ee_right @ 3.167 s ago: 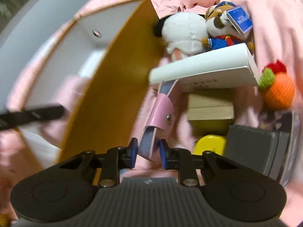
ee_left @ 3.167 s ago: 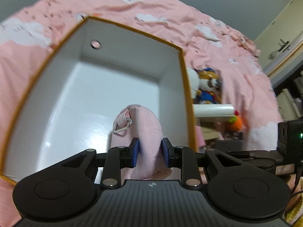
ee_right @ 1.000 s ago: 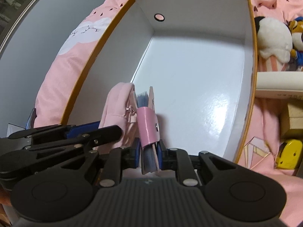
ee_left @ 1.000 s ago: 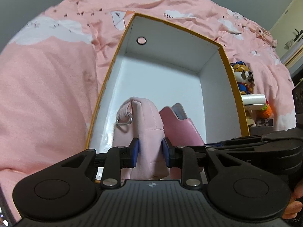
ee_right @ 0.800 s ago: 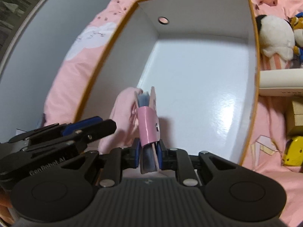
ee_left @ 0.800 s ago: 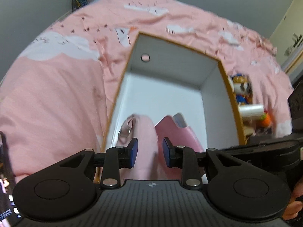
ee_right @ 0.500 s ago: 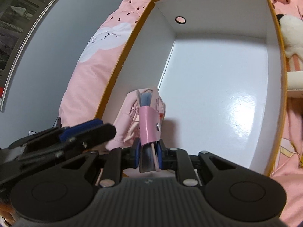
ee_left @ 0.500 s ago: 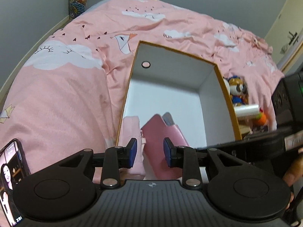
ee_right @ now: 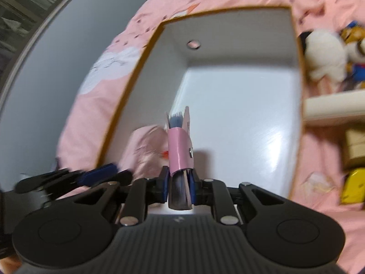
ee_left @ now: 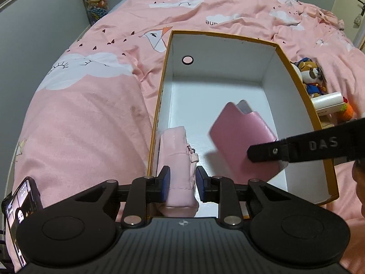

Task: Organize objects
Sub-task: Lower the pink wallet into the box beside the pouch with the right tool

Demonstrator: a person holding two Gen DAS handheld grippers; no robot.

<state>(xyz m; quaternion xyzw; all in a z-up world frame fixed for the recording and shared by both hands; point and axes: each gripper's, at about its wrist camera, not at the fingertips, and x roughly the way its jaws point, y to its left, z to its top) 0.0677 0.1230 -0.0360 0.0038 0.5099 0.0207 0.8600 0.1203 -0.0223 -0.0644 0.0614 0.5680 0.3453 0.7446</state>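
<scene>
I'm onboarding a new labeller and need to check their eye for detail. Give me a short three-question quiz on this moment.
1. True or false: the right tool is clamped on the pink wallet.
2. Where is the pale pink pouch? A) on the bedspread B) inside the box, at its near end C) against the box's far wall
3. Fill in: the plush toy lies ___ the box.

Key: 1 true; 2 B; 3 outside
</scene>
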